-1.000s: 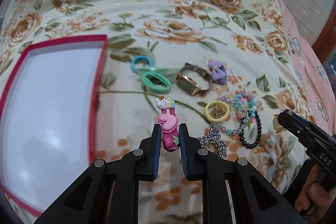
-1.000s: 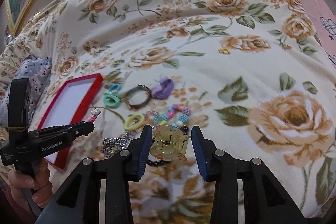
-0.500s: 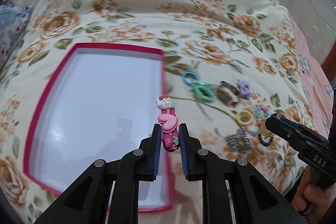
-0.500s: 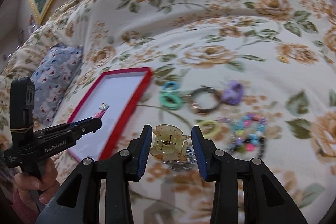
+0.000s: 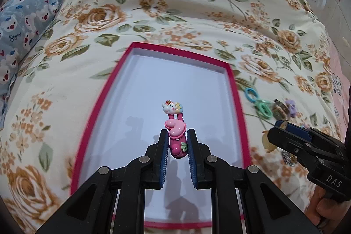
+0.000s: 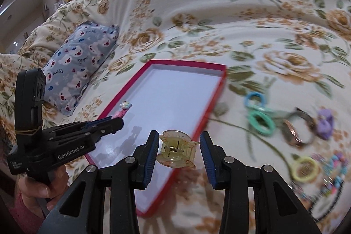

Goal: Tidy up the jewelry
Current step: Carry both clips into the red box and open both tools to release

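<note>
Left gripper (image 5: pixel 177 142) clamped on a pink hair clip (image 5: pixel 175 135), the clip standing up between the pads with its white charm end pointing forward. Directly ahead and below, a red tray (image 5: pixel 238 106) with a white floor, lying on a flowered bedspread (image 5: pixel 153 14). Right gripper (image 6: pixel 179 147) squeezing a yellow claw clip (image 6: pixel 176 151), held over the tray's near right edge. Off to the right of that gripper, on the bedspread: blue and green hair rings (image 6: pixel 260 115), a watch (image 6: pixel 296 128), a purple clip (image 6: pixel 324 123), a yellow ring (image 6: pixel 305 169), blurred beads (image 6: pixel 333 170). Far left, a blue pillow (image 6: pixel 81 67).
</note>
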`<state>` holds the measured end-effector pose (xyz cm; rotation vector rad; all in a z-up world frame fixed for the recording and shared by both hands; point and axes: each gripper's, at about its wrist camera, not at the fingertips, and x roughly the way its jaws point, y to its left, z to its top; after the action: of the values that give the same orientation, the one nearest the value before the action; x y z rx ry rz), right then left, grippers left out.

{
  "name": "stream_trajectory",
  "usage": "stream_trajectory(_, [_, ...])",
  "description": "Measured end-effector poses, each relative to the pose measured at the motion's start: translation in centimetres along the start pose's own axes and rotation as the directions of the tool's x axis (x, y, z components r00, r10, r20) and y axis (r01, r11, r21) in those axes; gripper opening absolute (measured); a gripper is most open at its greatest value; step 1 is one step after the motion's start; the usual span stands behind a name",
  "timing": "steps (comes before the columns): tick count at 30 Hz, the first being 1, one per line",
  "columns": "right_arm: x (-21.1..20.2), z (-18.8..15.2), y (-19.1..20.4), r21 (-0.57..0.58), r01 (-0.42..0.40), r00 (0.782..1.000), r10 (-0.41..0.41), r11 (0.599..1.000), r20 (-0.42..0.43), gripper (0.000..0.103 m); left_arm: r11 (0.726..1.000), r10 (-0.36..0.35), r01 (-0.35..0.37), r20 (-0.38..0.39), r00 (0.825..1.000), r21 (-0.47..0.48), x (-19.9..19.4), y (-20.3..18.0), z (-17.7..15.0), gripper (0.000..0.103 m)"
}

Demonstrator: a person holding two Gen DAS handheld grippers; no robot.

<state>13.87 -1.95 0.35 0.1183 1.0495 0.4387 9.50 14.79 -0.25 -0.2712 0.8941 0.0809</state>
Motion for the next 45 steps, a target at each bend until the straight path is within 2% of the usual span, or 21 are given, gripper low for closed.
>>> stream_trajectory(12, [6.8, 1.6, 2.2, -0.054, -0.033, 0.995, 0.027, 0.998, -0.098, 0.039, 0.999, 0.037, -0.038, -0.047, 0.998, -0.017, 4.9, 2.6, 2.0, 0.016])
stream_trajectory(22, [9.1, 1.0, 2.3, -0.075, -0.024, 0.988, 0.012, 0.997, -0.156, 0.039, 0.999, 0.051, -0.052, -0.083, 0.995, -0.015, 7.3, 3.0, 2.2, 0.016])
stream_trajectory(29, [9.0, 1.1, 2.3, -0.073, -0.035, 0.987, 0.023, 0.997, -0.158, 0.041, 0.997, 0.072, -0.073, -0.08, 0.994, -0.012, 7.4, 2.6, 2.0, 0.024])
stream_trajectory(31, [8.8, 1.1, 2.1, -0.062, -0.039, 0.987, 0.028, 0.997, -0.157, 0.044, 0.997, 0.078, -0.08, -0.08, 0.994, -0.014, 7.2, 2.5, 1.9, 0.034])
stream_trajectory(33, [8.5, 1.1, 1.9, -0.048, -0.042, 0.988, 0.035, 0.998, -0.15, 0.047, 0.996, 0.081, -0.083, -0.074, 0.994, -0.02, 6.9, 2.4, 1.8, 0.04])
stream_trajectory(38, [7.2, 1.3, 1.8, -0.031, -0.046, 0.991, 0.042, 0.998, -0.123, 0.054, 0.996, 0.083, -0.085, -0.059, 0.995, -0.036, 5.6, 2.6, 1.4, 0.042])
stream_trajectory(45, [4.8, 1.4, 1.7, -0.011, -0.043, 0.996, 0.042, 0.999, -0.083, 0.056, 0.994, 0.071, -0.074, -0.042, 0.997, -0.082, 3.7, 2.8, 0.8, 0.043])
